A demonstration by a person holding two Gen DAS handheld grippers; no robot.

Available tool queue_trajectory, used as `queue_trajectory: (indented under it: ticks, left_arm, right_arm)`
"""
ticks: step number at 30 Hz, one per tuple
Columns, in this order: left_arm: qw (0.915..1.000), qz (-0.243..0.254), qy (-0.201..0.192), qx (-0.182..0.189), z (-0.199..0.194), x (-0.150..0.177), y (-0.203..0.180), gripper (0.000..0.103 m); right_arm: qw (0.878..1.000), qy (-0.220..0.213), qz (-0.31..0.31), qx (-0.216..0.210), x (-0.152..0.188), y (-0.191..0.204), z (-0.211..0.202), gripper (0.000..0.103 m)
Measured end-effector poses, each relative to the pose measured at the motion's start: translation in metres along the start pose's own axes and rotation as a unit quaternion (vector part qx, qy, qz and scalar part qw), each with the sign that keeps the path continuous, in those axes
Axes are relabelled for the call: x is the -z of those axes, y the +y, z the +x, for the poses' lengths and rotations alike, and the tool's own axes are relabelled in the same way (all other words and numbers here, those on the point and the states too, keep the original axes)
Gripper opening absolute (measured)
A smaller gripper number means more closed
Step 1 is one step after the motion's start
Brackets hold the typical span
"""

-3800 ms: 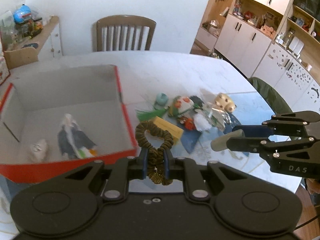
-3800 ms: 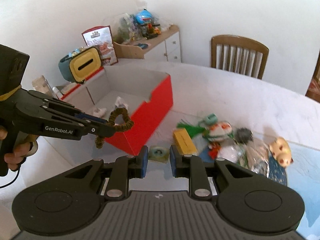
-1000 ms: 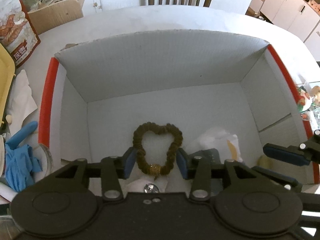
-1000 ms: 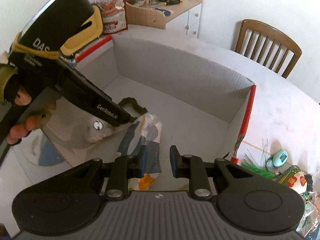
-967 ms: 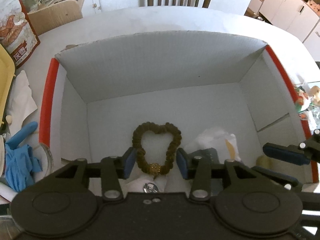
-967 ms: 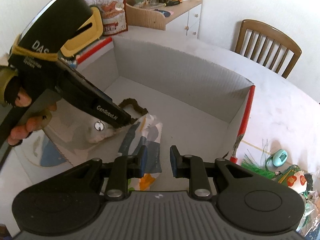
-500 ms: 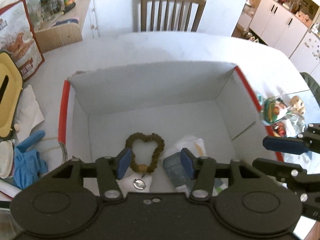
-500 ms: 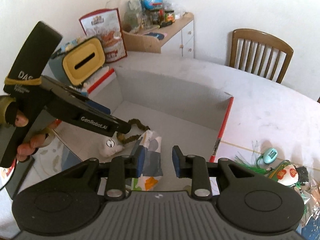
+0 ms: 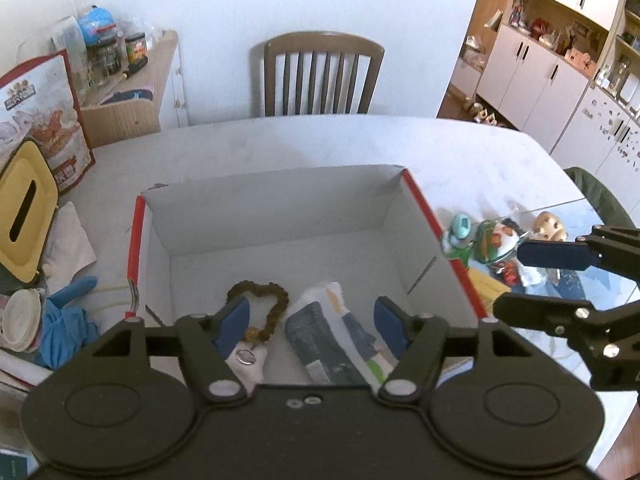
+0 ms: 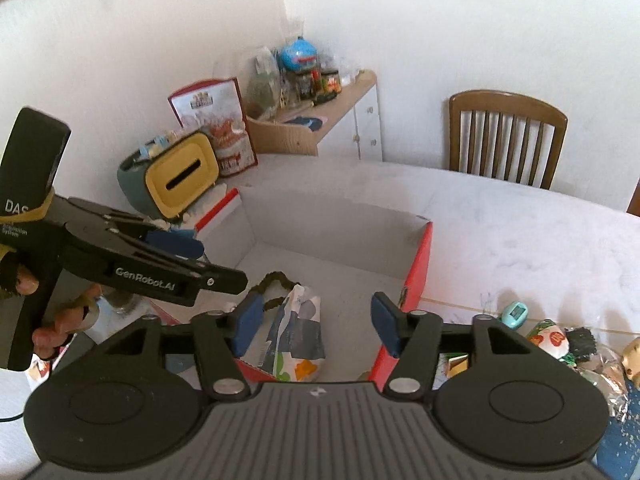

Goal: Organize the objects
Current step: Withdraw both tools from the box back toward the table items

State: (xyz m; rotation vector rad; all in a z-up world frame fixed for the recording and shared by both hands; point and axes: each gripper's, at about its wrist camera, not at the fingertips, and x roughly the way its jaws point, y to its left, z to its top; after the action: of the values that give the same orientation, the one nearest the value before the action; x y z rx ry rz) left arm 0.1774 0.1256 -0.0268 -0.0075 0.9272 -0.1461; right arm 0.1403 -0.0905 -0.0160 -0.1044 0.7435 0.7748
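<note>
Your left gripper [image 9: 310, 322] hangs above the near end of the red box [image 9: 432, 222] with its jaws spread wide and nothing between them. The brown scrunchie [image 9: 260, 304] lies free on the box floor below, partly draped over a small white pouch [image 9: 246, 360]. Beside those sits one patterned packet [image 9: 336, 340], so I count three things in the box, all crowded at its near wall, likely because that is where you reach in.

Your right gripper [image 10: 316, 322] is just as wide open and empty, over the box's right wall. Off that wall, toward the counter's [image 9: 460, 156] right edge, the unsorted pile waits: one teal gadget [image 9: 460, 228], one painted egg-shaped toy [image 9: 496, 240], one tan figurine [image 9: 550, 224], and other pieces too jumbled to count.
</note>
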Motion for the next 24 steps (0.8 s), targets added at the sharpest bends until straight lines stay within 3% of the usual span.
queue_trajectory:
  ticks: [11, 24]
  left_arm:
    - [0.9995, -0.008, -0.031, 0.004, -0.023, 0.013, -0.03, 0.083]
    - [0.9982, 0.018, -0.056, 0.016, -0.024, 0.024, -0.09, 0.096]
  right_arm:
    - [0.999, -0.03, 0.007, -0.008, 0.023, -0.018, -0.049, 0.07]
    - [0.998, -0.047, 0.039, 0.013, 0.053, -0.066, -0.092, 0.078]
